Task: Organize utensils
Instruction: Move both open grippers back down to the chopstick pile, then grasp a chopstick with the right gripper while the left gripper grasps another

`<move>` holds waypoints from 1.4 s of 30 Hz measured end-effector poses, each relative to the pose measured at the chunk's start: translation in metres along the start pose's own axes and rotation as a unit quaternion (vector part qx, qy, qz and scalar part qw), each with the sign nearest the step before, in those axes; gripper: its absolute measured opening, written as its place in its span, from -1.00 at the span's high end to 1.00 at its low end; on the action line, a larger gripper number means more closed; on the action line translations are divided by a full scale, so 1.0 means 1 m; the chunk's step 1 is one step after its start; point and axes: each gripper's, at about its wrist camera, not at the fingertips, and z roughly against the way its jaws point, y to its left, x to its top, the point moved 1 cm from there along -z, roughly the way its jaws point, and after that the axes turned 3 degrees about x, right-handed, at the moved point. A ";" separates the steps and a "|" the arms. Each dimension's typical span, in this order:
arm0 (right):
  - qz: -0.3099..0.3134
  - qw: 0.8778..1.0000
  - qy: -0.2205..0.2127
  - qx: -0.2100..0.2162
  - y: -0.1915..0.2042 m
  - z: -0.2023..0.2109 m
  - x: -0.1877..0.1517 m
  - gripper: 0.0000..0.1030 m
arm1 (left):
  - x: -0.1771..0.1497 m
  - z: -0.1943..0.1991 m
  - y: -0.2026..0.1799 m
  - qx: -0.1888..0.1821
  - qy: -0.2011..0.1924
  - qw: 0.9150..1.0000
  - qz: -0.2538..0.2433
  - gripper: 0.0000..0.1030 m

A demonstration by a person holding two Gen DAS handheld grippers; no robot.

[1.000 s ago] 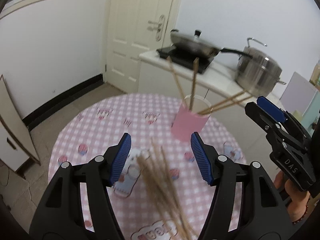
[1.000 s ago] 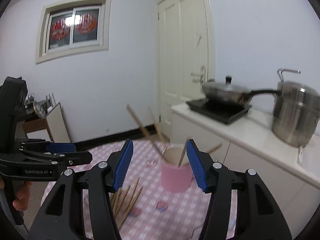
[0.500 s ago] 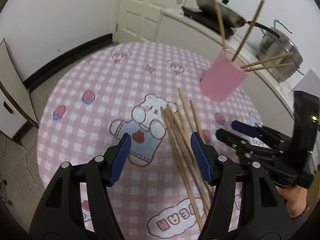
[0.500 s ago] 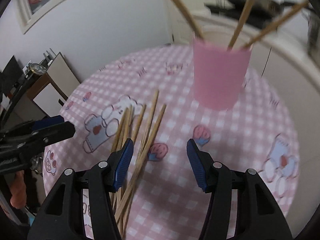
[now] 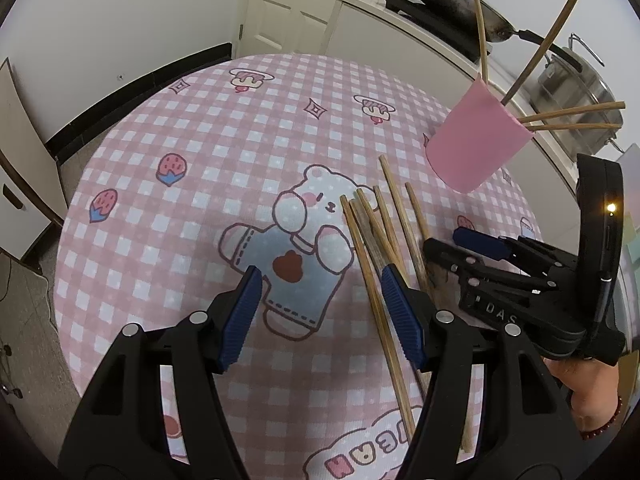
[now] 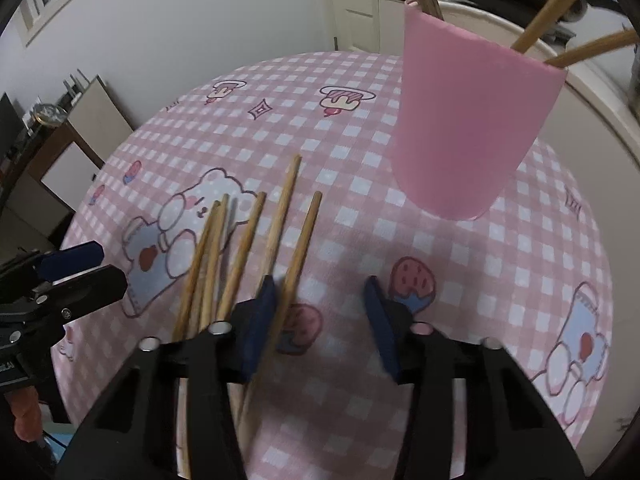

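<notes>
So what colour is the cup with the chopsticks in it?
Pink: the cup shows best in the right wrist view.

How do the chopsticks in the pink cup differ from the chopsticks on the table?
The chopsticks in the pink cup stand up and fan outward; the chopsticks on the table lie flat, roughly side by side. The cup's chopsticks are contained, with their lower ends hidden inside; the table's loose ones show far more of their length on the checked cloth. There are four in the cup, at least six on the table. Both groups look like plain wood.

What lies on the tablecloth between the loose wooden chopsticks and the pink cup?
Nothing: in the right wrist view, only bare pink checked tablecloth separates the loose wooden chopsticks from the pink cup; the left wrist view agrees.
</notes>
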 end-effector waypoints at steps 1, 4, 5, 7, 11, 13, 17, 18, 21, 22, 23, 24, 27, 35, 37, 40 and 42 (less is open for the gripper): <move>0.003 1.000 0.001 -0.001 -0.001 0.000 0.000 0.42 | 0.000 -0.003 -0.002 0.000 0.002 1.000 -0.002 -0.20; 0.002 1.000 0.006 0.009 -0.009 0.002 0.000 0.52 | 0.000 -0.011 -0.008 0.002 0.010 1.000 -0.007 -0.20; 0.001 1.000 0.006 0.011 -0.010 0.003 0.000 0.52 | 0.001 -0.013 -0.011 0.003 0.011 1.000 -0.011 -0.20; 0.002 1.000 0.006 0.012 -0.012 0.005 -0.001 0.52 | 0.001 -0.018 -0.014 0.009 0.015 1.000 -0.013 -0.20; -0.001 1.000 0.006 0.020 -0.014 0.006 -0.002 0.52 | 0.001 -0.027 -0.018 0.025 0.027 0.999 -0.021 -0.20; -0.003 1.000 0.006 0.025 -0.016 0.006 -0.002 0.52 | 0.001 -0.030 -0.020 0.040 0.027 0.998 -0.029 -0.20; -0.007 0.999 0.006 0.034 -0.018 0.006 -0.002 0.52 | 0.001 -0.036 -0.020 0.055 0.031 0.997 -0.033 -0.20; -0.007 0.999 0.006 0.035 -0.018 0.006 -0.002 0.52 | 0.001 -0.036 -0.020 0.057 0.031 0.997 -0.033 -0.20; -0.005 0.999 0.005 0.036 -0.020 0.008 -0.002 0.52 | 0.003 -0.039 -0.022 0.067 0.032 0.997 -0.038 -0.20; -0.005 0.999 0.006 0.037 -0.020 0.007 -0.002 0.52 | 0.003 -0.040 -0.023 0.071 0.031 0.996 -0.042 -0.20; -0.005 0.999 0.006 0.038 -0.020 0.007 -0.002 0.52 | 0.003 -0.041 -0.024 0.075 0.030 0.996 -0.045 -0.20; -0.004 0.999 0.007 0.038 -0.020 0.007 -0.002 0.52 | 0.004 -0.041 -0.025 0.078 0.029 0.995 -0.049 -0.20; -0.001 0.999 0.009 0.037 -0.020 0.006 0.000 0.52 | 0.006 -0.042 -0.027 0.077 0.029 0.995 -0.053 -0.06; 0.022 0.999 0.022 0.017 -0.010 -0.002 0.008 0.52 | 0.014 -0.050 -0.034 0.104 0.035 0.991 -0.075 0.46; 0.027 0.999 0.024 0.011 -0.008 -0.004 0.012 0.52 | 0.016 -0.050 -0.031 0.102 0.035 0.991 -0.076 0.53; 0.037 0.999 0.024 -0.002 -0.007 -0.007 0.018 0.55 | 0.020 -0.052 -0.029 0.103 0.032 0.991 -0.074 0.77; 0.044 0.999 0.021 -0.012 -0.006 -0.009 0.021 0.78 | 0.021 -0.052 -0.026 0.096 0.031 0.993 -0.069 0.82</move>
